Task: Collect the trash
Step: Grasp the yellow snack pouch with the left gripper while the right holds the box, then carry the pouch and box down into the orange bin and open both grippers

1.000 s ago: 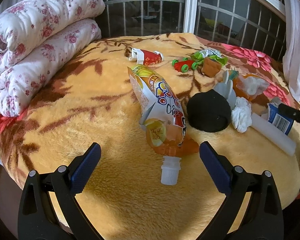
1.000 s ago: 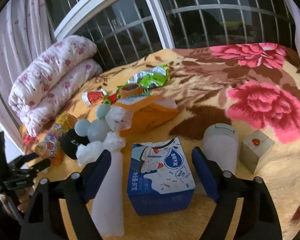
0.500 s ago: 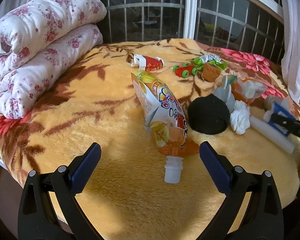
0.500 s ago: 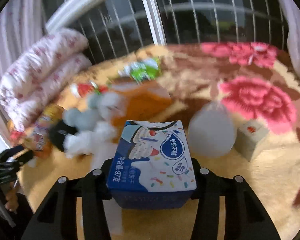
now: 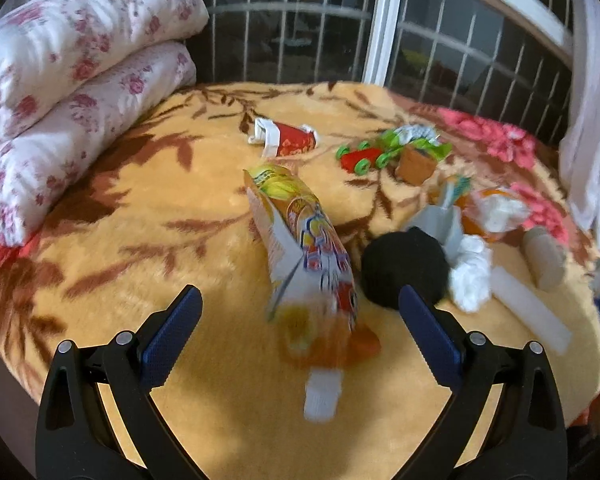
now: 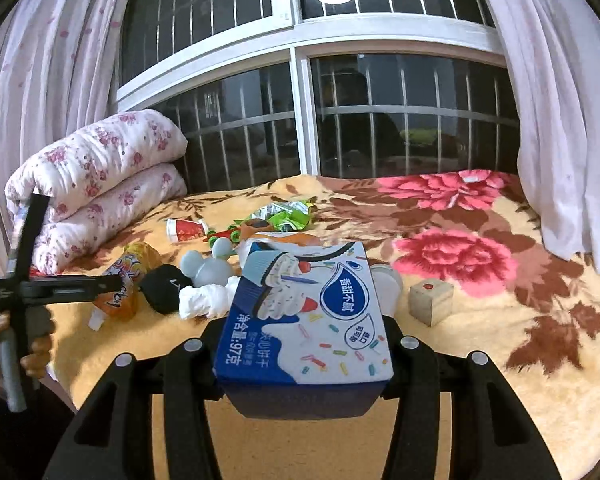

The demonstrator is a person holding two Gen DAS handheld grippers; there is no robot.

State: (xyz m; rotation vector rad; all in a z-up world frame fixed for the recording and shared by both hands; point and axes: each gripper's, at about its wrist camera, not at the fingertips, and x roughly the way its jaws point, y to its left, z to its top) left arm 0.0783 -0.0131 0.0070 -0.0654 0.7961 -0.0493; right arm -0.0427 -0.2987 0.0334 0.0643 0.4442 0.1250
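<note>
Step in hand: carrying off one piece of trash. The right gripper (image 6: pixel 300 360) had its fingers clamped on the two sides of the blue biscuit box (image 6: pixel 304 312), which was held clear above the bed (image 6: pixel 480 360), tilted toward the window. No bin or bag showed in either view, so the drop point could not be placed; next move, as judged, called for swinging the box to wherever the trash goes without loosening the grip.

Left gripper (image 5: pixel 300 320): fingers spread wide, nothing between the pads, poised over the orange drink pouch (image 5: pixel 300 248) lying on the blanket with its white spout (image 5: pixel 320 400) toward the camera. View blurred there. Probable next pick; it would call for lowering over the pouch body before closing.

Left on the bed: red paper cup (image 5: pixel 290 142), green wrapper (image 5: pixel 416 140), crumpled tissue (image 5: pixel 472 276), white tube (image 5: pixel 528 312). Toy car (image 5: pixel 360 158) and black ball (image 5: pixel 404 272) looked like non-trash
</note>
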